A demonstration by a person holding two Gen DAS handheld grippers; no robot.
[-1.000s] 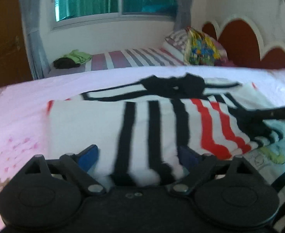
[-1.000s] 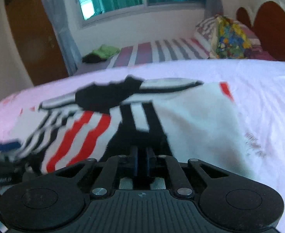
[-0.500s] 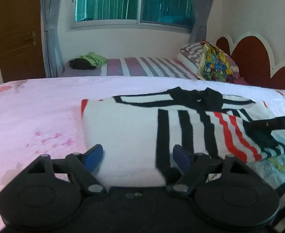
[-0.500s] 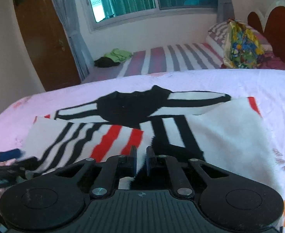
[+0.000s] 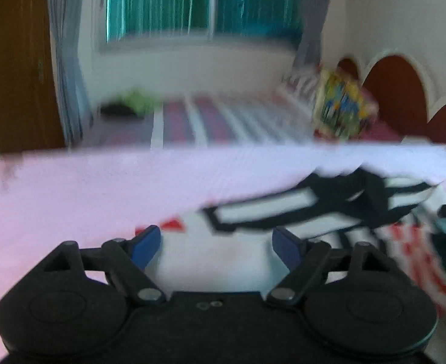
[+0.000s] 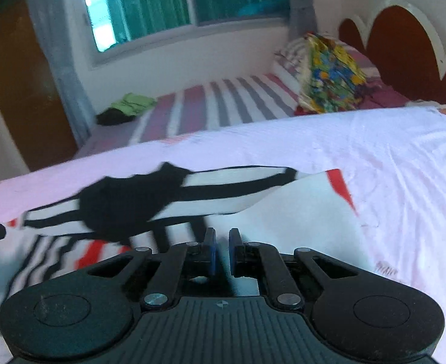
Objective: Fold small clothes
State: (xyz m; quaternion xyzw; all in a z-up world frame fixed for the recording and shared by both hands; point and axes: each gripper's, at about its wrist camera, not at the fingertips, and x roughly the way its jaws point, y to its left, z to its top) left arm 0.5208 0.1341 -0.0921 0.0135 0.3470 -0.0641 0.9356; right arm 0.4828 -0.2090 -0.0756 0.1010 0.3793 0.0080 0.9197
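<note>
Left gripper [image 5: 216,244]: jaws spread wide, blue pads either side of a white patch of cloth, nothing pinched. This view is pretty smeared, so fine detail is a wash.

Right gripper [image 6: 222,250]: jaws pulled in narrow, just a thin gap between the blue pads. White fabric shows right at that gap, but honestly can't tell if it's actually nipped or just lying under the tips.

Striped garment [image 6: 283,212]: white with black and red stripes plus a solid black section, lying on the near bed right in front of both grippers. The plain white part is folded over on the right side of the right wrist view, with a red bit at its far corner. In the left wrist view it [image 5: 283,212] runs from between the fingers off toward the right.

Pink bedsheet [image 6: 389,151]: covers the near bed, garment sits on top of it, a bit wrinkled on the right.

Second bed [image 6: 223,103]: further back, purple and white stripes.

Green and black clothes [image 6: 125,109]: small pile at that far bed's left end.

Colourful pillow [image 6: 329,75]: propped at the right end, near the headboard.

Headboard [image 6: 405,45]: scalloped, dark red with white trim.

Window [image 6: 177,3]: back wall, teal curtains, grey drapes at the sides.

Wooden door [image 6: 19,91]: far left.
</note>
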